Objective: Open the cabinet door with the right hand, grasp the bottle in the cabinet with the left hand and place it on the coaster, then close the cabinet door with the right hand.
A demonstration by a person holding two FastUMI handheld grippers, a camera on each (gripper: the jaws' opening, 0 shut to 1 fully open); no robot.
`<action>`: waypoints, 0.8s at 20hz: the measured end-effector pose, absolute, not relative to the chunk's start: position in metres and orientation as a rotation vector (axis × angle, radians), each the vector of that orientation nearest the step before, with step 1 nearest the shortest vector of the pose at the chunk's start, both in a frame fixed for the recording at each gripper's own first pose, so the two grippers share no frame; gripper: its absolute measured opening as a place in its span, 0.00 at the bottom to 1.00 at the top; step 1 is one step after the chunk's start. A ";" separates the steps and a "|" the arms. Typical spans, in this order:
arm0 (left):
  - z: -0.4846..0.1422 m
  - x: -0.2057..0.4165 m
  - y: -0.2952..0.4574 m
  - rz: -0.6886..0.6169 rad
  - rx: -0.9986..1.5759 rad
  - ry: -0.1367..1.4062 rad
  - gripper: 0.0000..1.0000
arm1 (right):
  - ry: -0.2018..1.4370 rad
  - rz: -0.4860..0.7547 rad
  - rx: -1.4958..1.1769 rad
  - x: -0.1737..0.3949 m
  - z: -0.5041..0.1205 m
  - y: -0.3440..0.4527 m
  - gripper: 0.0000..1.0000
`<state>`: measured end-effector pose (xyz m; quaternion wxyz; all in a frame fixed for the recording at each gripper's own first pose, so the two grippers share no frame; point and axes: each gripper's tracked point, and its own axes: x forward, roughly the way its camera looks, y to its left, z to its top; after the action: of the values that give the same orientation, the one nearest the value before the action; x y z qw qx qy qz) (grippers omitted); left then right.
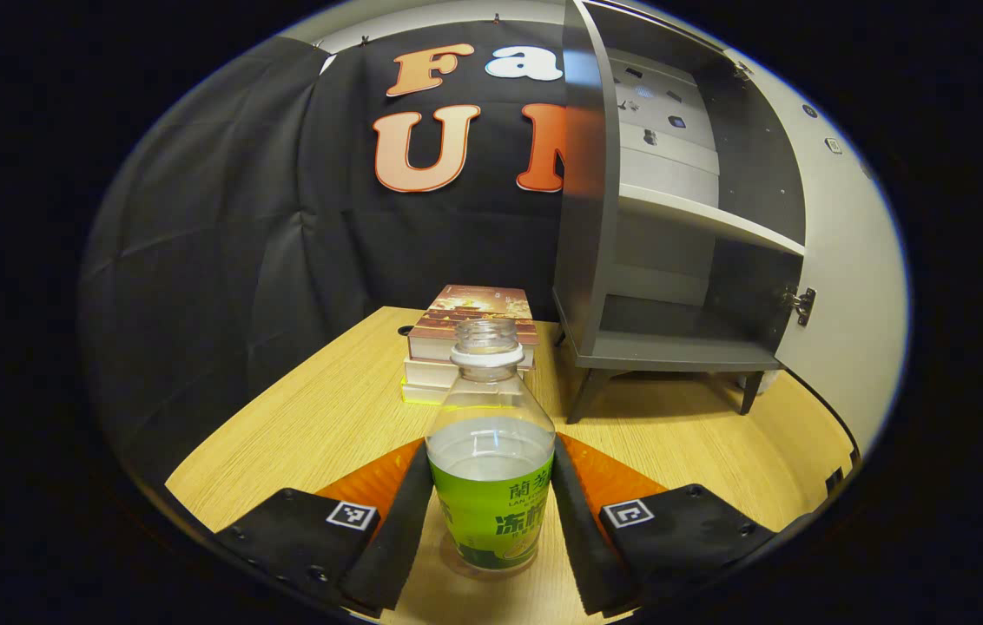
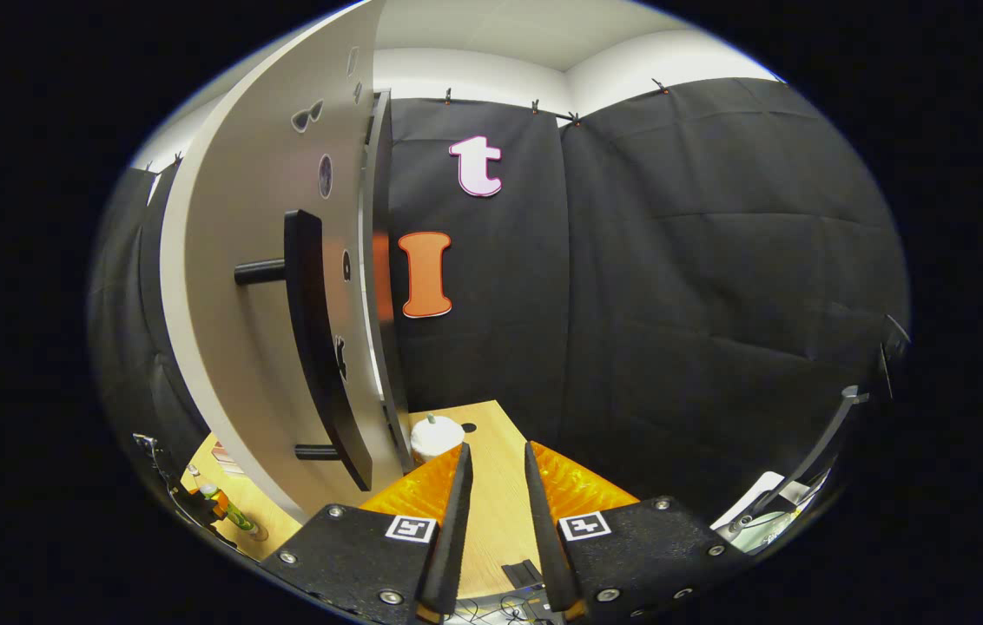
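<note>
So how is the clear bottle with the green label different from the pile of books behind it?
The clear bottle with the green label stands upright between the left gripper fingers; the pile of books lies flat, untouched. The bottle is see-through and round; the books are solid and boxy. Both rest on the wooden table.

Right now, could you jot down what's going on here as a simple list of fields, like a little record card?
bottle: upright on the wooden table, no cap, part full, green label
left claw: one finger on each side of the bottle, close against it; a firm grip is hard to confirm
cabinet: grey, shelves bare
cabinet door: swung open, dark bar handle
right claw: fingers slightly apart, holding nothing, beside the door
books: stacked behind the bottle
</note>
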<state>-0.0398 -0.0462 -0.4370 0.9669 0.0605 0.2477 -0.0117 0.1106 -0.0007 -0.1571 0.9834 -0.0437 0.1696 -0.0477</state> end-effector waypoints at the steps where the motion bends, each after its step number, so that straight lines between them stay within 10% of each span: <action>1: -0.438 -0.039 -0.044 -0.021 0.133 0.496 0.80 | 0.345 -0.095 -0.087 0.111 -0.158 0.000 0.38; 16: -0.447 -0.056 -0.044 -0.041 0.197 0.489 0.83 | 0.377 -0.103 -0.074 0.102 -0.167 0.003 0.38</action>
<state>-0.0561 -0.0444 -0.4467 0.9652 0.0974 0.2418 -0.0202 0.1015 0.0031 -0.1672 0.9803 -0.0366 0.1873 -0.0510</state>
